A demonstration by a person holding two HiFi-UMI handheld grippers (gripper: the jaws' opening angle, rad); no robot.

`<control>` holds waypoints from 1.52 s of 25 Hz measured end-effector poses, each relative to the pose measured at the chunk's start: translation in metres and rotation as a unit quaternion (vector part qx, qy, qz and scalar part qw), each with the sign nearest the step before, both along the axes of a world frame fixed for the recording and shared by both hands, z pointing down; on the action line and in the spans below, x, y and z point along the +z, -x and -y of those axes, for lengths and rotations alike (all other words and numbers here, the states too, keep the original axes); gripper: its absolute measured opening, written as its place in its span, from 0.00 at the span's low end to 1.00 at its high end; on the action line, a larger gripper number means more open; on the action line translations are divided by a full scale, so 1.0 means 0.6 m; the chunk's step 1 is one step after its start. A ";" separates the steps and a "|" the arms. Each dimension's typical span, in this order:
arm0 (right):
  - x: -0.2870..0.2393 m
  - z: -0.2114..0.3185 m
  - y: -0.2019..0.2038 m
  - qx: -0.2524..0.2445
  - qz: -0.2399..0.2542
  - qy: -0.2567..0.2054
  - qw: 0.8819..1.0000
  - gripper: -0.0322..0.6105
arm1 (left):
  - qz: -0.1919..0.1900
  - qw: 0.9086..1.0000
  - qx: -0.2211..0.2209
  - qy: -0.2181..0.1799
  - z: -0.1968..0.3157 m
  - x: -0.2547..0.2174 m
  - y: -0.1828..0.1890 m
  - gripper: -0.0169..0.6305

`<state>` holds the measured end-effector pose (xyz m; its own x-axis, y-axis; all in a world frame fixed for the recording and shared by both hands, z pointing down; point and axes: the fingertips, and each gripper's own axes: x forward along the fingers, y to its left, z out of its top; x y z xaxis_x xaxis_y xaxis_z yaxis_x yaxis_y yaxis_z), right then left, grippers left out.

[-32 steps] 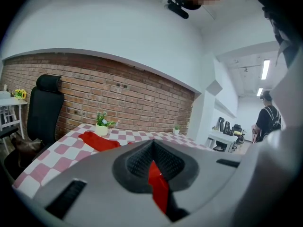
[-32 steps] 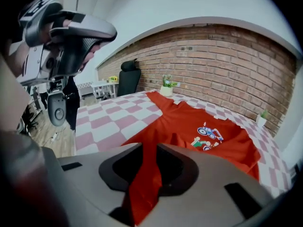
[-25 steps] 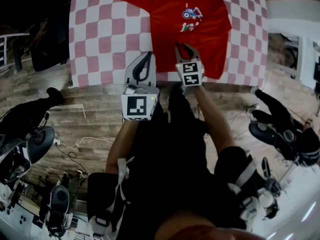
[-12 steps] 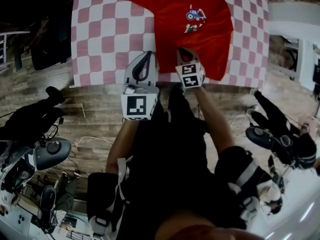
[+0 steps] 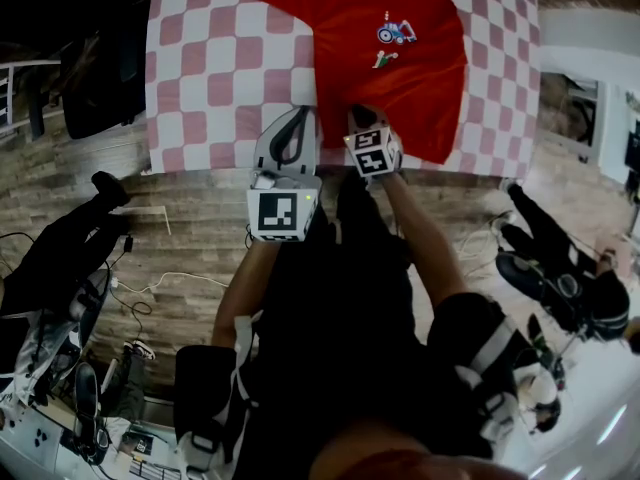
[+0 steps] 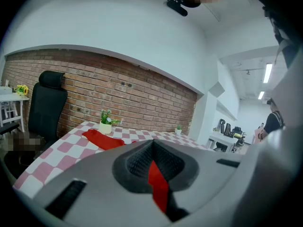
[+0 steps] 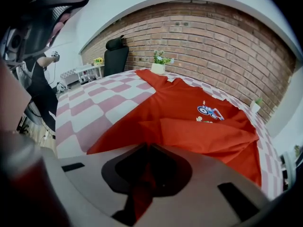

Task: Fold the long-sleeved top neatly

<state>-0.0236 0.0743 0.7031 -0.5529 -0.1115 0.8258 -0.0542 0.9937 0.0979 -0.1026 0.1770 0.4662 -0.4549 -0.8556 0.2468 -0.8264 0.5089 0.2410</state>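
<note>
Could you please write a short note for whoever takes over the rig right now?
Left gripper: shut on the near hem of the red top.
Right gripper: jaws have just been closing on that hem, red cloth between them.
Top lies flat on the checked tablecloth, print up.
Done: one sleeve appears folded across the body.
Left: other sleeve lies spread out; probably fold the hem upward next.
</note>
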 end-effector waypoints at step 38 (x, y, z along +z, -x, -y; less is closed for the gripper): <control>-0.403 0.060 0.065 -0.046 0.286 0.130 0.948 0.06 | 0.053 0.987 -0.144 0.042 -0.002 -0.105 0.009 0.03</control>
<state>-0.0625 0.0380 0.4613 -0.9163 0.1254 0.3803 0.0641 0.9834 -0.1697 -0.1077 0.1782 0.4031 -0.7032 -0.6656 0.2498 -0.6627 0.7409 0.1088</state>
